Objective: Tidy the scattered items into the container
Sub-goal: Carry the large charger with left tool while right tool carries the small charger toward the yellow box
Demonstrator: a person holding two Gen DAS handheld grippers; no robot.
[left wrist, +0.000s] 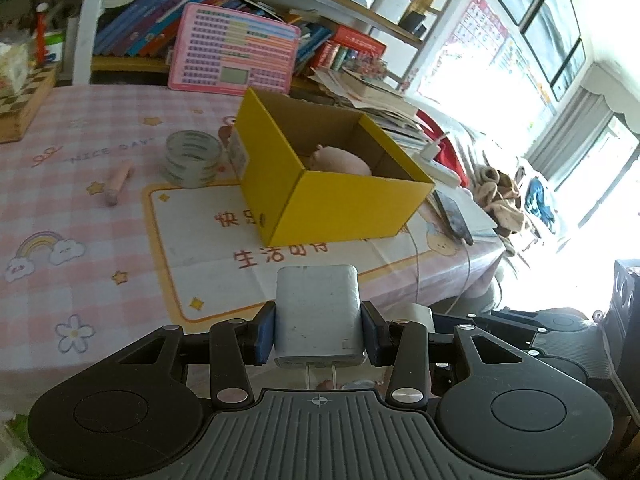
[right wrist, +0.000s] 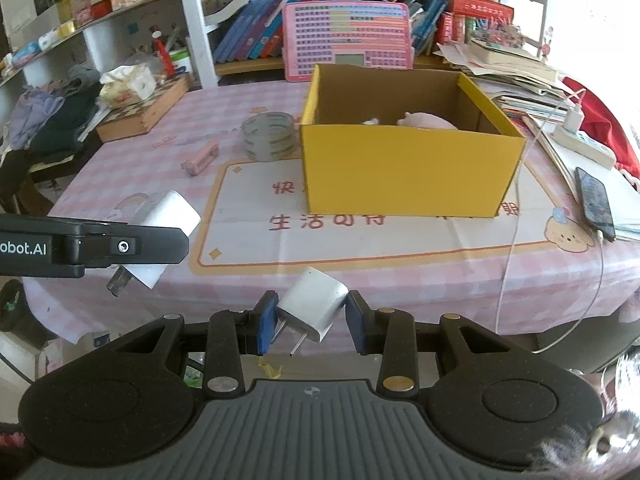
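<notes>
A yellow cardboard box point(left wrist: 340, 204) point(right wrist: 408, 172) stands on the pink checked table, with a pink soft toy point(left wrist: 340, 160) point(right wrist: 428, 120) inside. My left gripper point(left wrist: 318, 332) is shut on a white plug charger point(left wrist: 318, 312), prongs toward the camera, held above the table's near edge; it also shows at the left of the right wrist view point(right wrist: 168, 216). My right gripper point(right wrist: 312, 320) is shut on a smaller white plug charger point(right wrist: 314, 308), tilted, in front of the box. A stack of clear tape rolls point(left wrist: 192, 158) point(right wrist: 270, 134) and a pink eraser-like stick point(left wrist: 118, 182) point(right wrist: 202, 158) lie left of the box.
A phone on a cable point(right wrist: 596, 204) point(left wrist: 454, 212) lies at the table's right edge by a power strip point(right wrist: 580, 140). A wooden chessboard box point(right wrist: 144, 110) sits at the back left. A pink learning tablet point(right wrist: 348, 40), books and papers stand behind the box.
</notes>
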